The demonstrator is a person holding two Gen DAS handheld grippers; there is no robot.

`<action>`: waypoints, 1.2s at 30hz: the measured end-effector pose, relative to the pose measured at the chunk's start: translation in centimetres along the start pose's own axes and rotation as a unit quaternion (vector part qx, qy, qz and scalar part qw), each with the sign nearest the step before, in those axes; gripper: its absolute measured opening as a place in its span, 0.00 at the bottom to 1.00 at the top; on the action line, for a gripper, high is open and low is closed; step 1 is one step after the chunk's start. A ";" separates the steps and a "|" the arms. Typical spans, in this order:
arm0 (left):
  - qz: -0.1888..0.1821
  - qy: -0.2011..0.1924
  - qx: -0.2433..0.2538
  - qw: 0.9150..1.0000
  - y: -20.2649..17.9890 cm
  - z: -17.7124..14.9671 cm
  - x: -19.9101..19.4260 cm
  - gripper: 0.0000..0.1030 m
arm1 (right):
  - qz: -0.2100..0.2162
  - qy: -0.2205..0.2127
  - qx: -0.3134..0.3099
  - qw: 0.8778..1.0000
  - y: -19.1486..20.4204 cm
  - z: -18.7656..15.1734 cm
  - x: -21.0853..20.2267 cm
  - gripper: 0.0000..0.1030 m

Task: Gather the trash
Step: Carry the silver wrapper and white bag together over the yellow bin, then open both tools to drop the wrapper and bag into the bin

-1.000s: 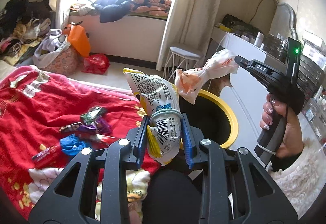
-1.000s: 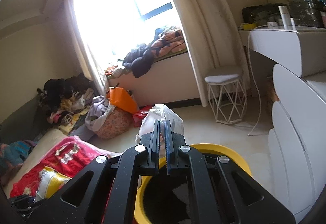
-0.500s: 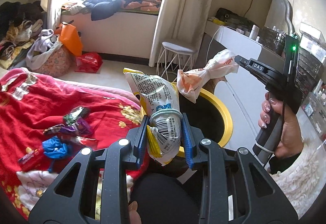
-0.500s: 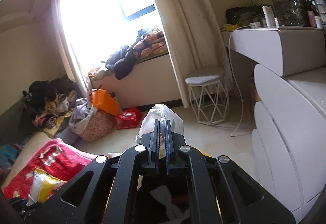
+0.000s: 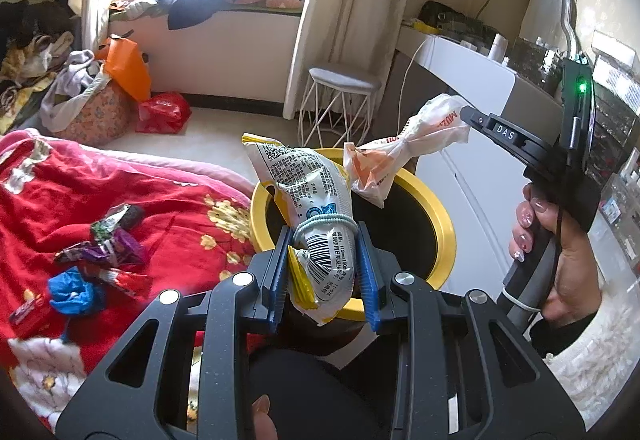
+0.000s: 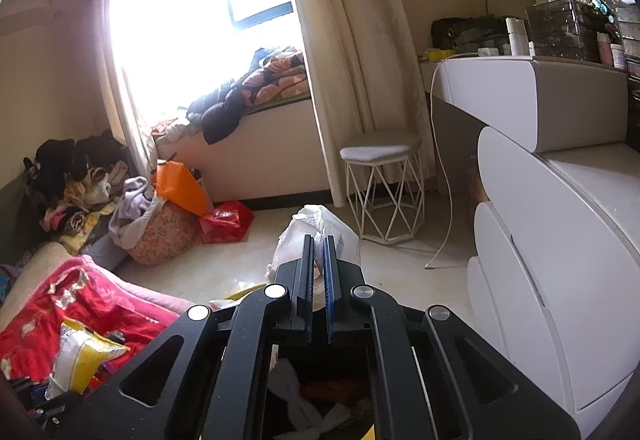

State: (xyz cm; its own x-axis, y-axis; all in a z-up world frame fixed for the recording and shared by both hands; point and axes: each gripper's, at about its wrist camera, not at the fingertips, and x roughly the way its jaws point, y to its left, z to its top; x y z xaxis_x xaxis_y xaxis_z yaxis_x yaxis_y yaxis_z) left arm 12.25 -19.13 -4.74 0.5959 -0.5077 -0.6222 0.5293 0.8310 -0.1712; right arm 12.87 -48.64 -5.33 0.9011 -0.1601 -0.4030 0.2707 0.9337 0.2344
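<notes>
My left gripper (image 5: 324, 272) is shut on a white and yellow snack bag (image 5: 308, 200) tied with a hair band, held over the near rim of the yellow-rimmed black trash bin (image 5: 440, 228). My right gripper (image 6: 318, 268) is shut on a crumpled white and orange plastic bag (image 6: 320, 228); in the left wrist view that bag (image 5: 404, 152) hangs over the bin's far side. Several small wrappers (image 5: 104, 252) and a blue scrap (image 5: 74, 290) lie on the red blanket (image 5: 80, 180) left of the bin. Trash lies inside the bin (image 6: 304, 404).
A white stool (image 5: 340, 100) stands behind the bin by the curtain. A white dresser (image 6: 560, 240) is at the right. A laundry basket (image 5: 88, 112), an orange bag (image 5: 128, 68) and a red bag (image 5: 164, 112) sit on the floor at the left.
Both grippers have moved closer over the bin, still holding their bags. The right wrist view now looks down into the bin.
</notes>
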 end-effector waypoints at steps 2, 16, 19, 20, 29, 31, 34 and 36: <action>0.000 0.005 0.001 1.000 -0.2 0.0 0.5 0.24 | -0.002 0.005 -0.003 1.000 -0.1 -0.2 0.3 0.05; 0.002 0.036 0.022 0.999 -1.5 -0.5 4.4 0.24 | -0.005 0.085 -0.036 0.996 -0.2 -2.2 3.7 0.05; 0.004 0.044 0.021 0.999 -1.5 -0.5 5.3 0.24 | -0.002 0.101 -0.039 0.994 -0.2 -2.7 4.1 0.05; 0.005 0.046 0.021 0.999 -1.5 -0.4 5.5 0.24 | -0.002 0.107 -0.041 0.993 -0.2 -2.9 4.3 0.05; 0.000 0.056 0.026 0.998 -1.9 0.1 7.4 0.25 | 0.019 0.138 -0.026 0.990 -0.8 -3.0 5.1 0.08; -0.007 0.050 0.032 0.998 -2.2 0.3 7.6 0.33 | 0.022 0.138 -0.005 0.990 -1.3 -2.8 5.0 0.19; -0.013 0.041 0.025 0.999 -2.2 0.4 7.3 0.63 | 0.020 0.128 0.014 0.991 -2.1 -2.3 4.7 0.34; -0.009 0.035 0.022 0.999 -2.1 0.4 6.9 0.75 | 0.018 0.123 0.022 0.992 -2.4 -2.1 4.5 0.41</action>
State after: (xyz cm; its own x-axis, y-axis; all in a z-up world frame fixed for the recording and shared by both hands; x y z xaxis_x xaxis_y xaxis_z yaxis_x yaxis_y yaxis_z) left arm 15.49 -24.51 -8.37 0.5427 -0.5049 -0.6713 0.5675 0.8096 -0.1501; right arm 15.59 -50.89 -9.57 0.8018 -0.0380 -0.5964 0.2588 0.9216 0.2893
